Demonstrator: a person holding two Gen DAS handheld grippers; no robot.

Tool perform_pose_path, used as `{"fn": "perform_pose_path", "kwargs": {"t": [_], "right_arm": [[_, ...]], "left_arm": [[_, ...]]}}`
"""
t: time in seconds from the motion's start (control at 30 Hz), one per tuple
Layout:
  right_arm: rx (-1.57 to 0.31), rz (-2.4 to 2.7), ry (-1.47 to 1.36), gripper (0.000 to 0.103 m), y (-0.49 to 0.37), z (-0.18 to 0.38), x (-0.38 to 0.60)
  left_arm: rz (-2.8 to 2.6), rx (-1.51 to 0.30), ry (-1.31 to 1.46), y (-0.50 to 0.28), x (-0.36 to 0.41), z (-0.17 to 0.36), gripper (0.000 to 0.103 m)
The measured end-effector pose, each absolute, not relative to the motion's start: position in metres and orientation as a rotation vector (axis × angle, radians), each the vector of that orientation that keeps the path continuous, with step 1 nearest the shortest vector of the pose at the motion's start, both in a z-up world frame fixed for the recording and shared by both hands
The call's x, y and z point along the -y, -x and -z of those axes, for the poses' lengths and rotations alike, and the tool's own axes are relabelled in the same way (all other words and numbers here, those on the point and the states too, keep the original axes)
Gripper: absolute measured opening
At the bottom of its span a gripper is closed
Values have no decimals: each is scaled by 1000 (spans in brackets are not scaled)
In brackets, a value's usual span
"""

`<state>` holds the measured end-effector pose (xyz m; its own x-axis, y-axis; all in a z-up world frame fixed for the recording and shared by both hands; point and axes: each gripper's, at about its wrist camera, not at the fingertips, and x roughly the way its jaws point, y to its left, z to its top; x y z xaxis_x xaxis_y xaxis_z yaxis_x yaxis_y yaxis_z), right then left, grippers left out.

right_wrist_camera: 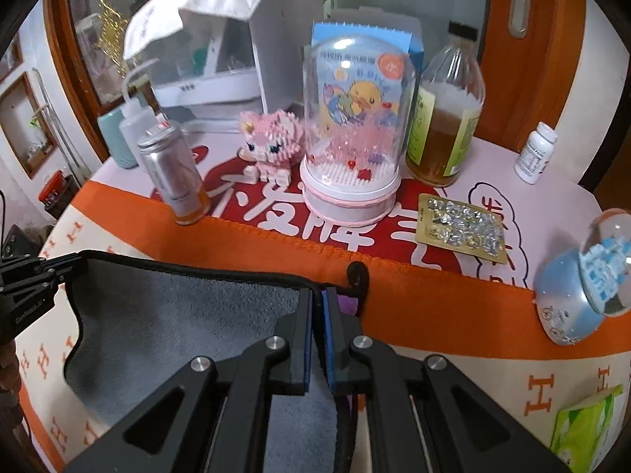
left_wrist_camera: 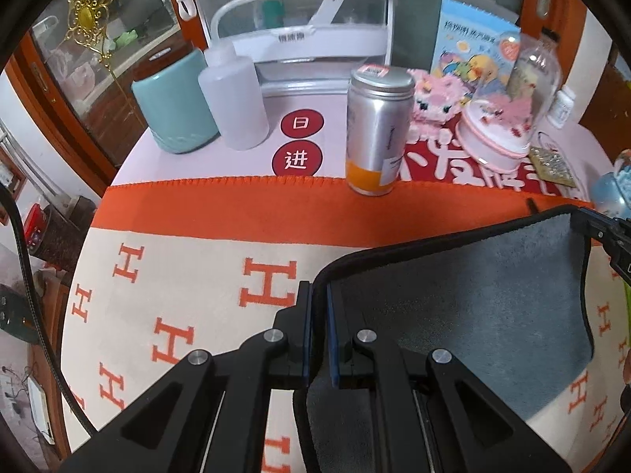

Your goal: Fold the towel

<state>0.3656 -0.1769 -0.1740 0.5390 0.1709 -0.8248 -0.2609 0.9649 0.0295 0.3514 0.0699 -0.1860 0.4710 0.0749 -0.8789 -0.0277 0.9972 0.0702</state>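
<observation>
Writing: two round red patches on the pale table cover [left_wrist_camera: 236,149] read 日 and 进; large white characters ran across a red panel further right, only partly legible. The cream blanket with an orange border [left_wrist_camera: 221,213] carried repeated orange H letters.
Towel: one grey fleecy towel edged in black piping [left_wrist_camera: 473,307] lay over the cream blanket, its far edge raised between the two grippers.
Left gripper [left_wrist_camera: 319,335]: black fingers with blue pads pressed together on the towel's left corner.
Right gripper [right_wrist_camera: 319,339]: likewise pinching the towel's right corner; a purple tag showed beside it.
Counts: one brushed-metal can with an orange base [left_wrist_camera: 376,134], one blue ceramic jar [left_wrist_camera: 177,106], one translucent squeeze bottle [left_wrist_camera: 232,98], one pink brick-built cat [right_wrist_camera: 272,144], one clear dome on a pink base [right_wrist_camera: 355,149], one amber-filled glass bottle [right_wrist_camera: 445,118], one small white pill bottle [right_wrist_camera: 534,153], one foil blister sheet [right_wrist_camera: 461,226], one glass snow globe [right_wrist_camera: 583,280].
</observation>
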Motion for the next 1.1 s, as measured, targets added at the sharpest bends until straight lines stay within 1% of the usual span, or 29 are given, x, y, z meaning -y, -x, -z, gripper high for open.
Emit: {"fn": "perform_pose_path", "kwargs": {"t": [0.37,0.47,0.53,0.57,0.63,0.67,0.7,0.73,0.8,0.83,0.9,0.93,1.0,1.1], "right_arm": [[-1024,-214,109,5,-383,202,176],[-1028,-203,104,6,-386,207,175],[-1034,-191,111,7,-386,209,173],[-1040,-188,111,10,-387,209,172],[-1046,-190,94,15,-386,208,173],[-1036,-192,86,18,-385,206,174],[-1030,-191,82,23,-384,204,175],[-1023,-188,79,26,-383,201,176],[-1005,-182,77,35,-380,196,176],[-1000,-184,74,36,-378,194,176],[-994,-184,68,37,-375,191,177],[-994,-183,65,37,-374,189,176],[-978,-183,58,37,-369,187,176],[-984,-174,48,37,-360,183,175]], "left_arm": [[-95,-1115,-46,-373,-69,215,6],[-107,-1120,-55,-375,-68,220,8],[-118,-1125,-59,-376,-68,223,10],[-123,-1127,-60,-376,-68,224,11],[-135,-1124,-60,-376,-69,225,16],[-144,-1122,-62,-376,-70,225,24],[-151,-1120,-64,-375,-71,225,30],[-157,-1113,-65,-374,-71,225,33],[-163,-1105,-66,-371,-72,222,44],[-168,-1099,-67,-369,-72,220,48],[-174,-1086,-68,-367,-72,216,63],[-177,-1079,-67,-364,-72,214,66],[-181,-1069,-63,-359,-71,207,77],[-178,-1058,-62,-351,-67,197,83]]}}
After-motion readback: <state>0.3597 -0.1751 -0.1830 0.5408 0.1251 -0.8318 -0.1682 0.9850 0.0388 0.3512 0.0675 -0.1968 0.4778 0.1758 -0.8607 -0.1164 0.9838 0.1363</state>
